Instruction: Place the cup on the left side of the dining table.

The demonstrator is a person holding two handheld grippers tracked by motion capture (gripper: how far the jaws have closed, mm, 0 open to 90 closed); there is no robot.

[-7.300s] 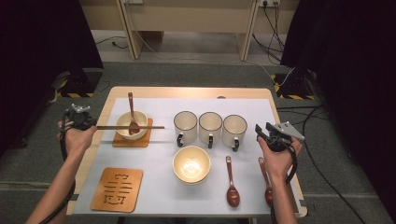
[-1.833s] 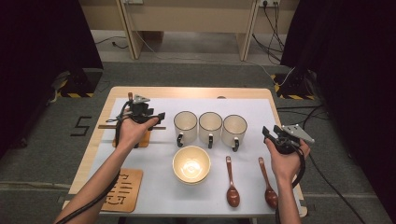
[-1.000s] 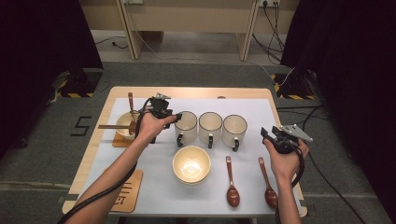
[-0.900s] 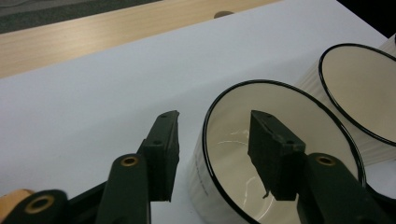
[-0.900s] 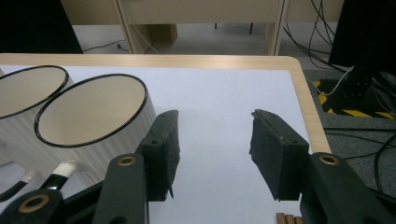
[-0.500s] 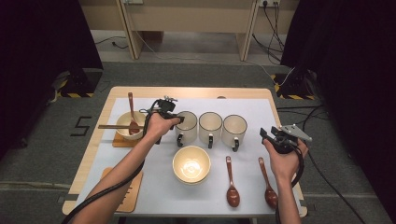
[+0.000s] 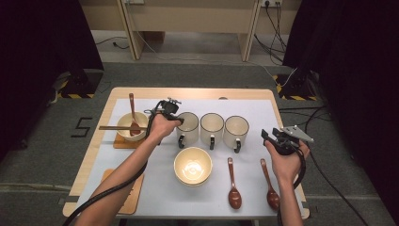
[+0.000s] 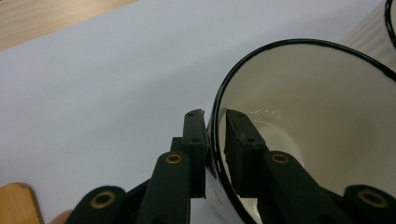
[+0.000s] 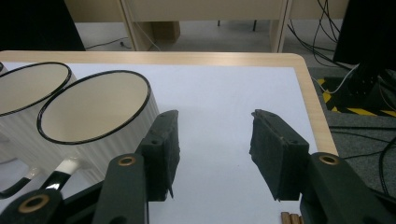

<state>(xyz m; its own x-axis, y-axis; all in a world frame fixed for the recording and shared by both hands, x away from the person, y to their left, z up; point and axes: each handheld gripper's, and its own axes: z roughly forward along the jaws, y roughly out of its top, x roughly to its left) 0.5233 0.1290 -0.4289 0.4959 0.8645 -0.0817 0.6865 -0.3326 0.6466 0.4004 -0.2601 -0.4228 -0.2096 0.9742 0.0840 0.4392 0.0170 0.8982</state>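
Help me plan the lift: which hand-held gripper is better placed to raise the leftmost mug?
Left. The left hand-held gripper has just been closing astride the leftmost mug rim; the right hand-held gripper hangs open beside the rightmost mug.

My left gripper (image 8: 215, 140) has just been closing its fingers (image 8: 194, 140) over the black-edged rim of a cream mug (image 8: 317, 116), one finger outside the wall and one inside, both close against it. Beyond lies the white sheet (image 8: 93, 79) on the wooden desk (image 8: 42, 18).

The high view looks down on the table (image 7: 244, 101); both gripper views skim it close, sharing the mugs (image 7: 212, 128).
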